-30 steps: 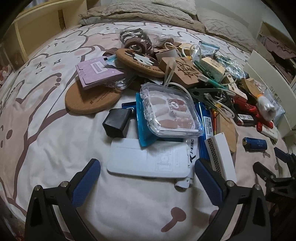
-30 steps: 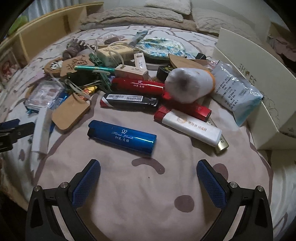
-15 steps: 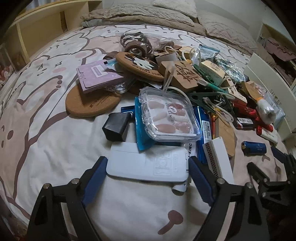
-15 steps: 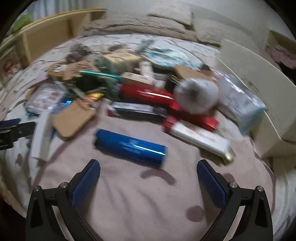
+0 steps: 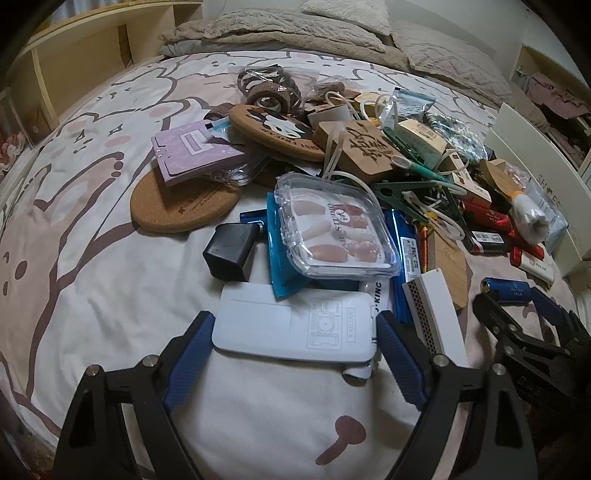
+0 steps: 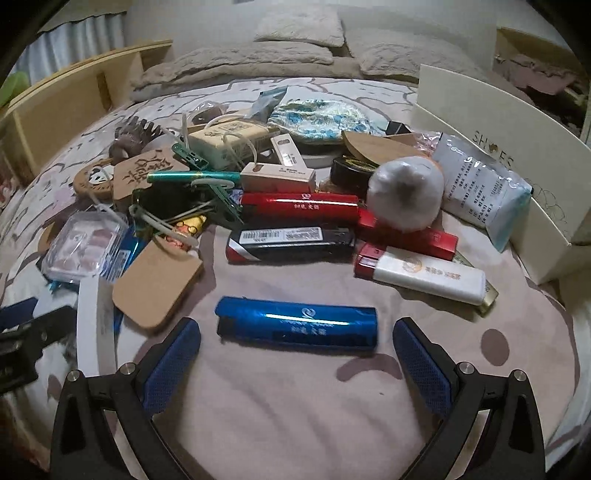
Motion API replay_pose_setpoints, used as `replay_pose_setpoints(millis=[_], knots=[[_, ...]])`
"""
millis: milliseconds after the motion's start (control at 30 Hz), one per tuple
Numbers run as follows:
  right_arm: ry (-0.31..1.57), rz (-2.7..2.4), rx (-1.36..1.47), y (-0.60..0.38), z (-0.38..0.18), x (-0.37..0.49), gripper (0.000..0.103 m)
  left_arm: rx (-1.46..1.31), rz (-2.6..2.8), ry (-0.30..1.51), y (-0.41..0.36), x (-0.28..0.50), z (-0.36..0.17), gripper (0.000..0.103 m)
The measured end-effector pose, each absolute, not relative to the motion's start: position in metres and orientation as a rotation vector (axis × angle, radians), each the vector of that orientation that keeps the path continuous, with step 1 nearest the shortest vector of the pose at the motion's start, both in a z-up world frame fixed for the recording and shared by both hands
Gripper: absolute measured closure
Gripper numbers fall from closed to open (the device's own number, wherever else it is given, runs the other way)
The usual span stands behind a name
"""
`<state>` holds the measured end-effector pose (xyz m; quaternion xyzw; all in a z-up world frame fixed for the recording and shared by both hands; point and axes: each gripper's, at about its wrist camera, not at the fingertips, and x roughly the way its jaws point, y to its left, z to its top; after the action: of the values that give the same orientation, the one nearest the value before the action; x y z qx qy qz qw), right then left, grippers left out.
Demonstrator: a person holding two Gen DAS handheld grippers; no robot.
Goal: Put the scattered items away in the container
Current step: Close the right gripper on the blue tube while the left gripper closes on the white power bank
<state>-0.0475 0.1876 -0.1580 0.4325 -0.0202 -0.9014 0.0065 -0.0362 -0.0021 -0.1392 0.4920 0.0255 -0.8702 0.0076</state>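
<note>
Nearest, left view: left claw (image 5: 295, 318), blue pads set against both short ends of a flat white plastic case (image 5: 291, 321), which lies on the patterned pink-and-white bed sheet (image 5: 92, 258).

- Behind the case: small black cube-shaped block (image 5: 231, 251); clear plastic box of press-on nails (image 5: 336, 229), resting on blue packets.
- Further back: round cork coaster (image 5: 181, 206) under a lilac card box (image 5: 195, 151); beyond these a mixed heap of wooden tags, cords and tape rolls.

Nearest, right view: right claw (image 6: 295, 326), spread wide, a shiny blue metallic lighter (image 6: 295, 321) lying crosswise between its pads (a gap shows at each end, neither pad touching).

- Next row: white lighter with red cap (image 6: 421, 277); black lighter with barcode label (image 6: 291, 240).
- Behind: red metallic lighter (image 6: 299, 203); white wrapped ball (image 6: 406, 195).
- Right edge: cream cardboard box lettered SHOES (image 6: 517, 147), standing on the bed beside the heap.
- Farthest: beige pillows (image 6: 299, 26).
</note>
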Motion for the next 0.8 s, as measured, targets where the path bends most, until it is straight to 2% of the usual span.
replay_pose_setpoints(millis=[233,300,367,800], knots=[[-0.05,-2.794,1.261,0.19,-0.158,-0.044,0.0,1.537,-2.728,0.076,-0.003,-0.034,-0.139,0.015],[-0.041,-2.794,1.252,0.191,-0.158,-0.042,0.007,1.536,-2.728,0.07,-0.003,-0.034,-0.139,0.015],[-0.041,-2.798,1.244,0.194,-0.157,-0.042,0.02,1.535,-2.729,0.07,-0.003,-0.034,-0.139,0.015],[0.064,-2.764,1.244,0.192,-0.156,-0.037,0.02,1.539,-2.736,0.101,-0.005,-0.033,-0.137,0.015]])
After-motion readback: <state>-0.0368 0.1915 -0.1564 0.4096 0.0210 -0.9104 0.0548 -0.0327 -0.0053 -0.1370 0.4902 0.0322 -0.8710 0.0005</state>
